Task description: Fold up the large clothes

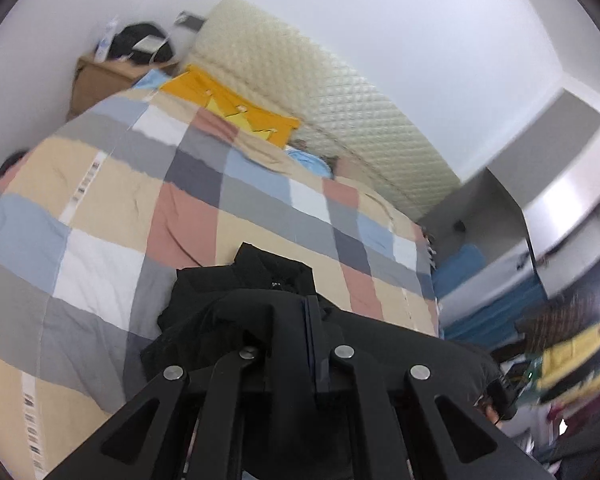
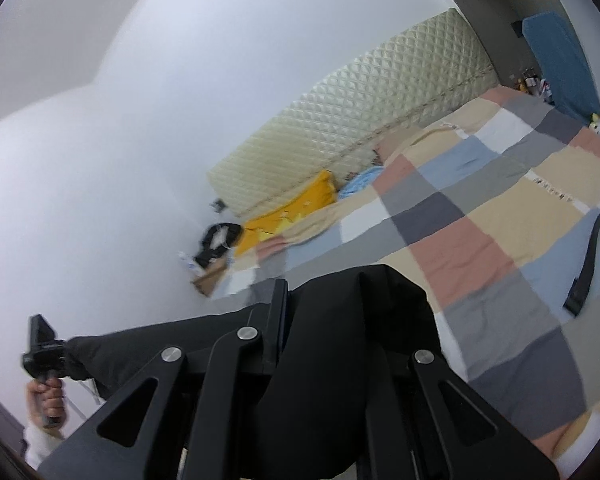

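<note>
- Right wrist view: right gripper (image 2: 300, 320) clamps the black garment (image 2: 340, 360) above the checkered bedspread (image 2: 480, 200); the fabric could slip.
- Left gripper (image 1: 300, 336) likewise clamped on it; uneven lifting could skew the fold.

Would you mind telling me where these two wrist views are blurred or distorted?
Left wrist view: right edge smeared, the shelves unreadable; checked bedspread fairly sharp. Right wrist view: fisheye bends the wall, the bedspread's near squares are streaked, and the left gripper at the edge is soft.

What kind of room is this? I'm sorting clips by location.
Most likely a bedroom: a bed under a checked quilt, a cream quilted headboard against the wall, and a yellow pillow by it.
</note>
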